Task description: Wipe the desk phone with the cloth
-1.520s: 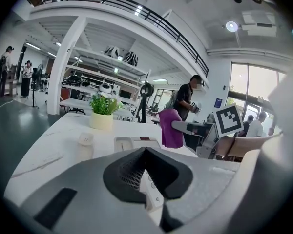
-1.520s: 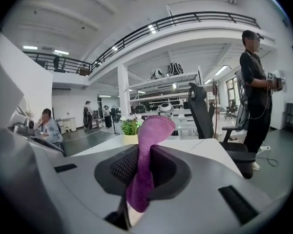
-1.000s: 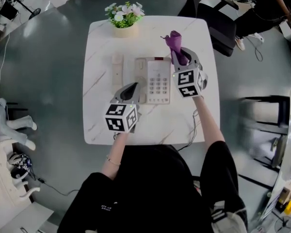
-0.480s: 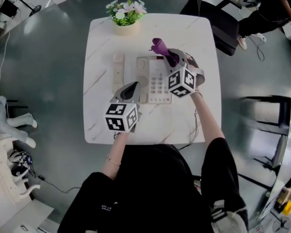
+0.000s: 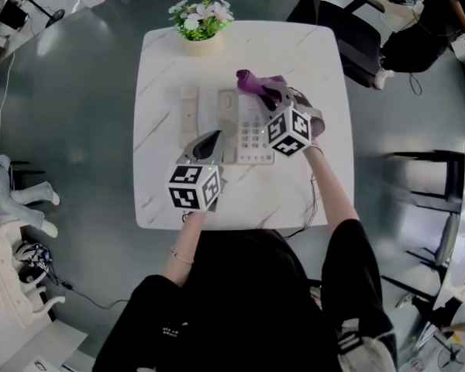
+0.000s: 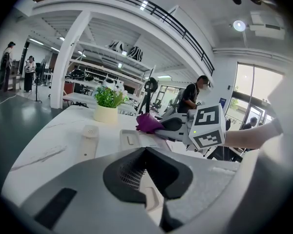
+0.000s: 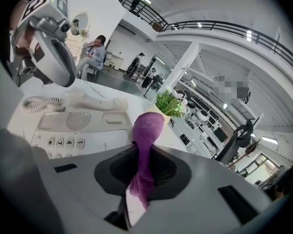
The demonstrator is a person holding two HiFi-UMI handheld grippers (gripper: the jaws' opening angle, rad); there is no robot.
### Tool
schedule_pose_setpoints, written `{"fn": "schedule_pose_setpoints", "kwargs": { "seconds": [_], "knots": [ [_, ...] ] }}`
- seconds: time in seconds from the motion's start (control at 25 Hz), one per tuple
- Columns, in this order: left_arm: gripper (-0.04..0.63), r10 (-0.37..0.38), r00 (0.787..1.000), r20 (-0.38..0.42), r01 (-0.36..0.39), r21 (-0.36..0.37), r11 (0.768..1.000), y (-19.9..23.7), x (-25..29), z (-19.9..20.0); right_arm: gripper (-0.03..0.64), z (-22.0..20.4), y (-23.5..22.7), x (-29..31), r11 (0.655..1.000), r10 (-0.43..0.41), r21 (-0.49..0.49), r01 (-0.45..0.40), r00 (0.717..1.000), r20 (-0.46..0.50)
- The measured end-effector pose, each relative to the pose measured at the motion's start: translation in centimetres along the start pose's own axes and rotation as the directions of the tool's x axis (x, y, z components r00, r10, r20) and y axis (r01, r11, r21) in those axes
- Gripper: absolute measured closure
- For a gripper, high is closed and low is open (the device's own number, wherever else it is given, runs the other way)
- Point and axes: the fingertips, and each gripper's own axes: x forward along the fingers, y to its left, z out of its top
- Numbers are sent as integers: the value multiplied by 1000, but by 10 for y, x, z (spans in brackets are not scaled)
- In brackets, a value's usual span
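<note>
A white desk phone [image 5: 248, 126] lies mid-table, its handset [image 5: 187, 115] off the cradle and flat to its left. My right gripper [image 5: 274, 93] is shut on a purple cloth [image 5: 253, 81], which sticks out leftward over the phone's far end. In the right gripper view the cloth [image 7: 146, 130] stands pinched between the jaws above the keypad [image 7: 78, 130]. My left gripper [image 5: 214, 139] is shut with nothing in it, its tip at the phone's left side. From the left gripper view I see the phone [image 6: 132, 139], the handset [image 6: 89, 140] and the cloth [image 6: 149, 123].
A potted flowering plant [image 5: 200, 22] stands at the white marble table's [image 5: 163, 68] far edge. The coiled handset cord [image 7: 39, 103] lies beside the phone. A cable [image 5: 310, 208] hangs off the near right edge. A black chair [image 5: 356, 37] and a person sit beyond the table's right corner.
My right gripper has moved left and slightly away with the cloth, which has tipped from upright to pointing left over the phone's far end. The left gripper has stayed put.
</note>
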Motion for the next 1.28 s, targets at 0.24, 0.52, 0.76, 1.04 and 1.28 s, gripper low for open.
{"fn": "schedule_pose_setpoints", "kwargs": {
  "seconds": [0.24,0.52,0.76,1.04,1.28],
  "knots": [
    [598,-6,1000,1,6,1,1000,-2,-1,0,578,-1,7,-2,999,37,13,-37,999,3],
    [598,-9,1000,1,9,5,1000,-4,-3,-1,579,-2,16,-7,997,75,35,-75,997,6],
    [598,-18,1000,-2,18,7,1000,-8,-3,-1,578,-2,25,-12,992,116,53,-116,993,8],
    [598,-24,1000,-8,24,8,1000,-11,-2,-5,578,-6,41,-19,984,169,50,-169,986,5],
    [598,-26,1000,-12,26,10,1000,-14,-4,-9,578,-8,49,-25,980,194,56,-193,981,3]
  ]
}}
